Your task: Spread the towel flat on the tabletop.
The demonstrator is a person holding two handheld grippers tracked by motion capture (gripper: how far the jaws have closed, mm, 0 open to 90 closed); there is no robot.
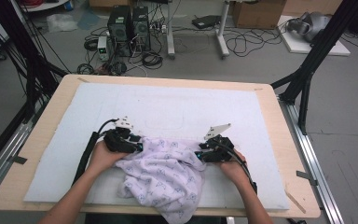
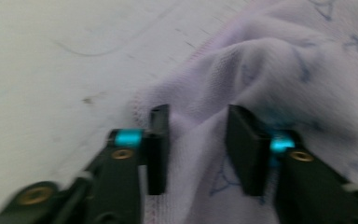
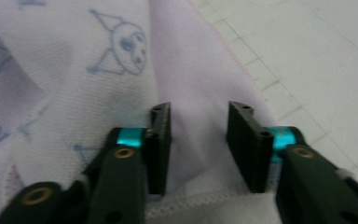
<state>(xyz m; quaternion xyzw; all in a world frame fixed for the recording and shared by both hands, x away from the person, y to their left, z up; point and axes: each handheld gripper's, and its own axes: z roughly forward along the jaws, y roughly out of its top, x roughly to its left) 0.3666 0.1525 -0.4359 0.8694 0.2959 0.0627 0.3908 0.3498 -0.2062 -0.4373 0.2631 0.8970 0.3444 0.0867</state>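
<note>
**Two grippers set into one printed cloth on a padded desk**

Crumpled at the near edge of the desk, one pale lilac cloth lies in a loose heap, part of it hanging over the front rim. Its print is a repeated blue line drawing of a small cartoon face with pointed ears, seen clearly in the right gripper view; no brand, label or readable writing shows on it, and a stitched hem runs along its edge.

One left gripper sits at the cloth's left end and one right gripper at its right end, each held in a hand. In the left gripper view the jaws stand part open with a raised fold of the cloth between them, the pads not pressing on it. In the right gripper view the jaws are likewise part open, a ridge of cloth lying in the gap untouched by either pad.

A white mat with faint ruled lines covers most of the wooden desk. Beyond it the grey floor carries two dark computer towers, tangled cables, cardboard boxes and black frame legs on both sides.
</note>
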